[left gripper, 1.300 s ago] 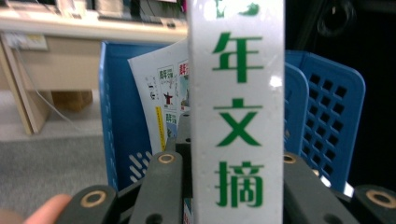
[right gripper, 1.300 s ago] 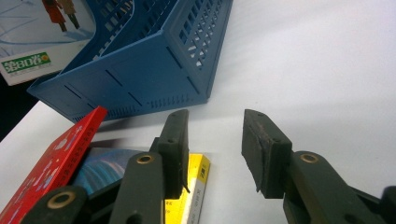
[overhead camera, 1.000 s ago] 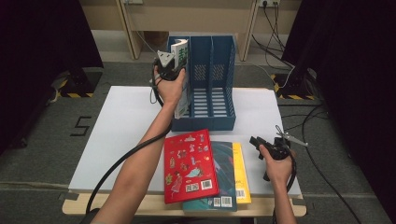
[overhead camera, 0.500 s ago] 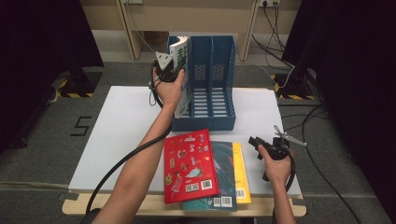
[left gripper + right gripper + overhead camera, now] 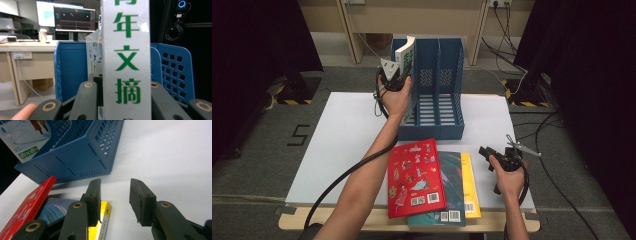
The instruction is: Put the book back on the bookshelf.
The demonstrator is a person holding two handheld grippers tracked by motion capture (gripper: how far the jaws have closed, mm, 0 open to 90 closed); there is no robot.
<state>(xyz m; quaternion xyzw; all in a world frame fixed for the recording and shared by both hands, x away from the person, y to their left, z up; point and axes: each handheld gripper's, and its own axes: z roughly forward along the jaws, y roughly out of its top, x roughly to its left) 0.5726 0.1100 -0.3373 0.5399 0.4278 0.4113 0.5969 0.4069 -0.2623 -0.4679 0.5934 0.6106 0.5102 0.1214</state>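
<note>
Lowering white book (image 5: 406, 56) into leftmost slot of blue file rack (image 5: 447, 127), 12 o'clock on table; left gripper (image 5: 396, 75) clamps spine. Keep upright, clear divider. Right gripper (image 5: 495, 156) half-open, empty, at 4 o'clock.

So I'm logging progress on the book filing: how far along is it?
Barely begun. The left gripper is shut on the white book, upright at the blue file rack's leftmost slot; whether it is seated, I cannot tell. Left: the red book, teal book and yellow book, stacked. The right gripper is open, empty.
</note>
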